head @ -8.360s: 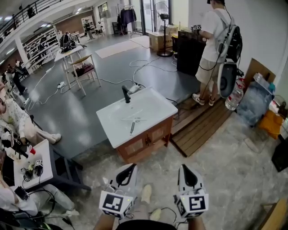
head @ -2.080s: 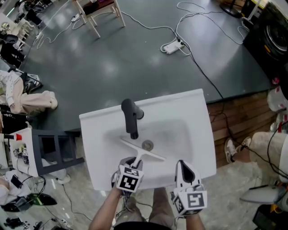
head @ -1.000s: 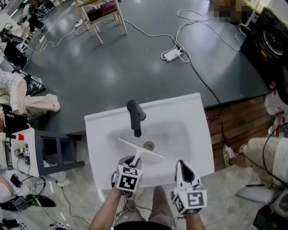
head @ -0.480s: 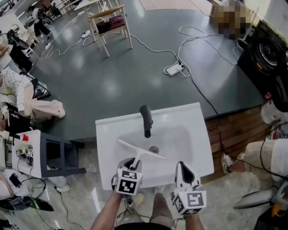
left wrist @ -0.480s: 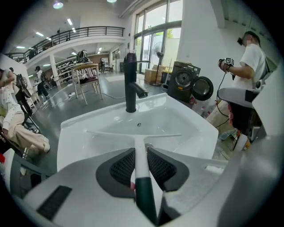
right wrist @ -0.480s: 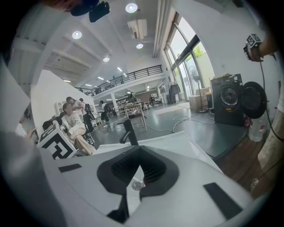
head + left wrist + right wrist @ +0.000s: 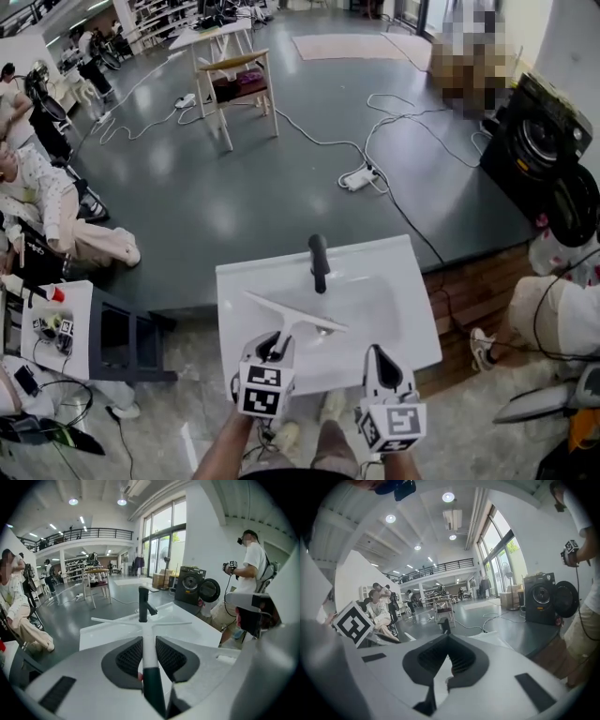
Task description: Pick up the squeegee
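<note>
The squeegee [image 7: 295,317] is white with a long thin blade and a handle that turns dark at its rear. My left gripper [image 7: 271,348] is shut on that handle and holds the blade crosswise above the white sink [image 7: 412,309], in front of the black faucet [image 7: 319,262]. In the left gripper view the handle [image 7: 147,645] runs between both pads, and the blade [image 7: 140,619] spans ahead of the left gripper [image 7: 148,640]. My right gripper [image 7: 378,361] hovers to the right at the sink's near edge. In its own view the right gripper [image 7: 446,637] is shut on nothing.
A washing machine [image 7: 542,141] stands far right, and a person [image 7: 251,569] with grippers stands beside it. Cables and a power strip [image 7: 359,178] lie on the grey floor. A wooden chair [image 7: 239,89] stands far back. Seated people and a small white table [image 7: 58,323] are at left.
Both grippers have risen, and the squeegee has come up off the sink in the left gripper. The sink looks smaller and farther below than before.
</note>
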A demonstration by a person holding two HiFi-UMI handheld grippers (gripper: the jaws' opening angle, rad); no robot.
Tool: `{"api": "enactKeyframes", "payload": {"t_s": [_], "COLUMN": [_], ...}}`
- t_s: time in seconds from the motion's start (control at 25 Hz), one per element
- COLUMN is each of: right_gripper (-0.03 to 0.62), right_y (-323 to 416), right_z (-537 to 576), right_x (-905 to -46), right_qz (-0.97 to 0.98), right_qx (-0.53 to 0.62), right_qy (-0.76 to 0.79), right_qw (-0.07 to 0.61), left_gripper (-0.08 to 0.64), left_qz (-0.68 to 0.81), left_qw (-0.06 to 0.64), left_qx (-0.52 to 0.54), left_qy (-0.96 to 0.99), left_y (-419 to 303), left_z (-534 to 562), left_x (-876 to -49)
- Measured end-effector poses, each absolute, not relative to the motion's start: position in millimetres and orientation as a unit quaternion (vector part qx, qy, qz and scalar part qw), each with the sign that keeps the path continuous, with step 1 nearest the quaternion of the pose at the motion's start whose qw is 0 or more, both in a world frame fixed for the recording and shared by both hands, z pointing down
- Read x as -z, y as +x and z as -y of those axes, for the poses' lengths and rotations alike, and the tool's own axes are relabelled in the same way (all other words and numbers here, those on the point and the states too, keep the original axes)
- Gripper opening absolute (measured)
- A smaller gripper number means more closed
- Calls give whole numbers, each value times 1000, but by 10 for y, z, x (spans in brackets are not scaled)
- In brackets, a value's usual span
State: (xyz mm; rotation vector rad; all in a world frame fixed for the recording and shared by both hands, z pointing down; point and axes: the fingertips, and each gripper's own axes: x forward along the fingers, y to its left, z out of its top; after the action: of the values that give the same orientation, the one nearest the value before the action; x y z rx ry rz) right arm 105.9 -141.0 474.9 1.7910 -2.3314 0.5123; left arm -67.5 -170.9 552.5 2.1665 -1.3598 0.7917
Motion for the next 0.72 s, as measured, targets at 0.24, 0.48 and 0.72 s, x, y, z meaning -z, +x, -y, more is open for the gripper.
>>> {"api": "enactKeyframes", "payload": {"t_s": [0.24, 0.48, 0.72], "right_gripper": [-3, -3, -3], "right_y": [943, 724, 562], "right_z": [1264, 928, 654], "right_x": [-4330, -3977, -3755], "right_qz": [777, 778, 774], "right_qx": [-136, -105, -83], "right_qy": [611, 616, 625], "right_qw": [68, 61, 53], "left_gripper": [89, 89, 89], "left_qz": [515, 532, 529], "left_qw": [192, 148, 111], "left_qx": [-221, -167, -136], "left_qy": [806, 817, 830], "left_y": [-825, -1081, -1279], "left_z": [1688, 1381, 1064], "left_x": [-4776, -4134, -3763]}}
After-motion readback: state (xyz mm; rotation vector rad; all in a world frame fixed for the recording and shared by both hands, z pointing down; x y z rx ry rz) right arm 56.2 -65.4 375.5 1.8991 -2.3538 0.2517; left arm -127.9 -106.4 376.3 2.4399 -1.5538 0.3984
